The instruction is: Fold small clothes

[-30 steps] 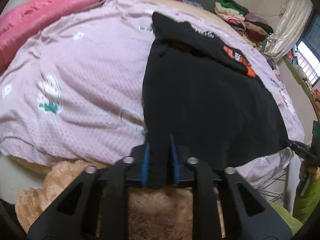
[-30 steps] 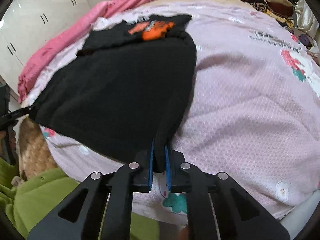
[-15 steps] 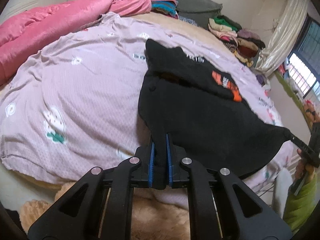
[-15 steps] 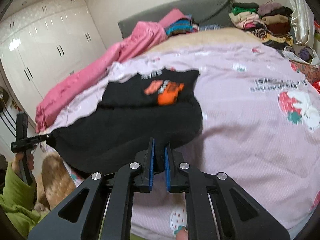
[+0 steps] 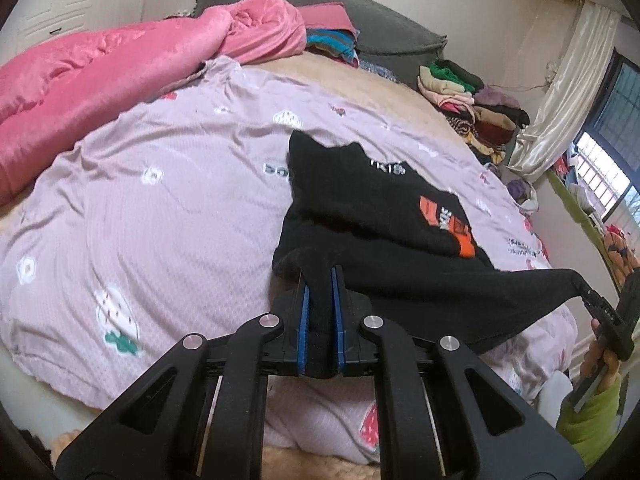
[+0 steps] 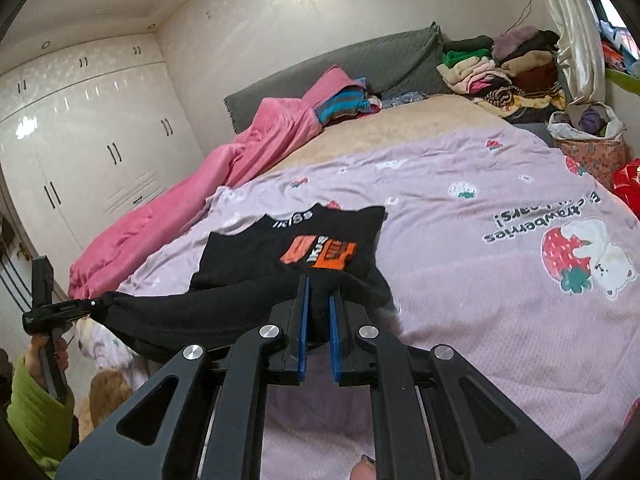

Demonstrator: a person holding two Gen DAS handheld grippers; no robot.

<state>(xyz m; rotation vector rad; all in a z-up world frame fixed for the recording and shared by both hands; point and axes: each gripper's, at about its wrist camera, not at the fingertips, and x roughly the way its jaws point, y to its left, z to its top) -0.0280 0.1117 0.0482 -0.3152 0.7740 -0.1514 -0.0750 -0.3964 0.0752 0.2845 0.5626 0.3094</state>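
Observation:
A small black garment (image 5: pixel 384 216) with an orange print lies on the lilac strawberry bedsheet (image 5: pixel 160 200). Its far part rests flat; its near edge is lifted and stretched between my two grippers. My left gripper (image 5: pixel 320 312) is shut on one near corner. My right gripper (image 6: pixel 318 316) is shut on the other near corner. The garment (image 6: pixel 288 248) shows its print facing up in the right wrist view. Each gripper also appears in the other's view: the right (image 5: pixel 592 300), the left (image 6: pixel 68 310).
A pink quilt (image 5: pixel 100 64) lies along the left side of the bed. Stacks of folded clothes (image 5: pixel 472 108) sit at the far right by the grey headboard (image 6: pixel 360 60). A basket of clothes (image 6: pixel 588 140) stands beside the bed. White wardrobes (image 6: pixel 80 140) line the wall.
Both grippers have risen and moved forward over the bed, carrying the garment's near edge toward its printed far part. The hem has lifted off the bed's edge.

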